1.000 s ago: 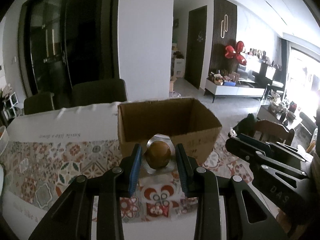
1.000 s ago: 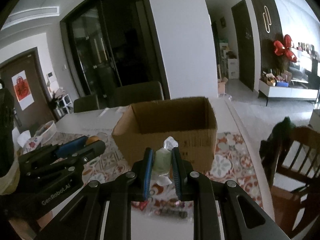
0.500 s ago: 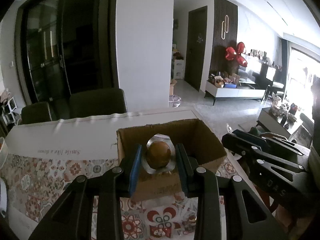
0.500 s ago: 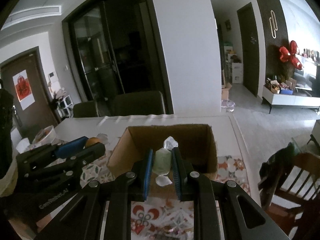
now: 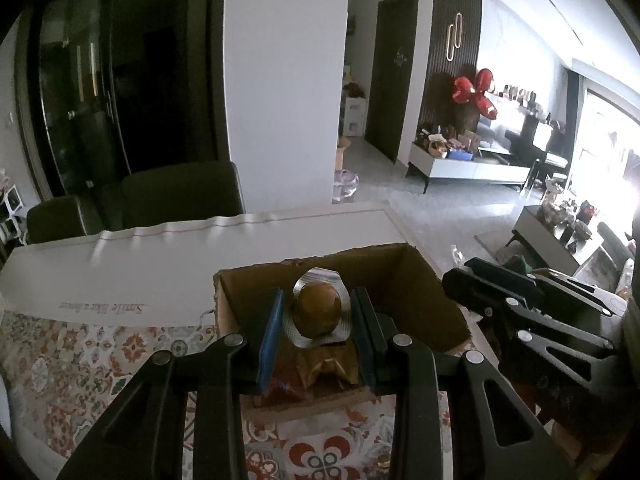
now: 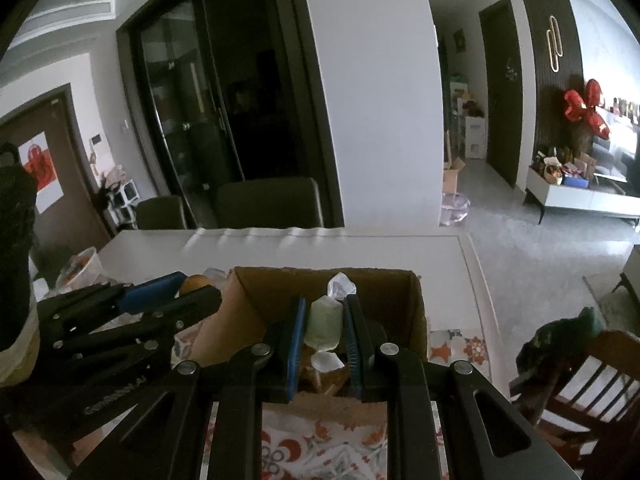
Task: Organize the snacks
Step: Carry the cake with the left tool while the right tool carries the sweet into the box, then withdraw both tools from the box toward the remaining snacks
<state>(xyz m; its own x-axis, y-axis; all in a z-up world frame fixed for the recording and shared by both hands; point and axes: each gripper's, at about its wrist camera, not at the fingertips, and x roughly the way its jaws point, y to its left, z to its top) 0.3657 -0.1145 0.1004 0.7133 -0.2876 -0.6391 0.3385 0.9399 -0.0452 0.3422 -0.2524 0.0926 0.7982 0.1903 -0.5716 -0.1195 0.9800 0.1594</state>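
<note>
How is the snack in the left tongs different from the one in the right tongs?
The round brown snack in a clear blister pack is dark and ball-shaped, while the pale green twist-wrapped candy is light and blocky. The brown snack's packaging is a flat foil-edged rim around it; the green candy's wrapper is twisted into white ends above and below. Both are pinched between blue pads, by the left tongs and right tongs, over the open cardboard box.

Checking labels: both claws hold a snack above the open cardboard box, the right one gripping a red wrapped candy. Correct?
Not quite. The right claw grips a pale green wrapped candy, not red, as the right wrist view shows. The rest holds: the left claw holds a brown snack above the cardboard box.
</note>
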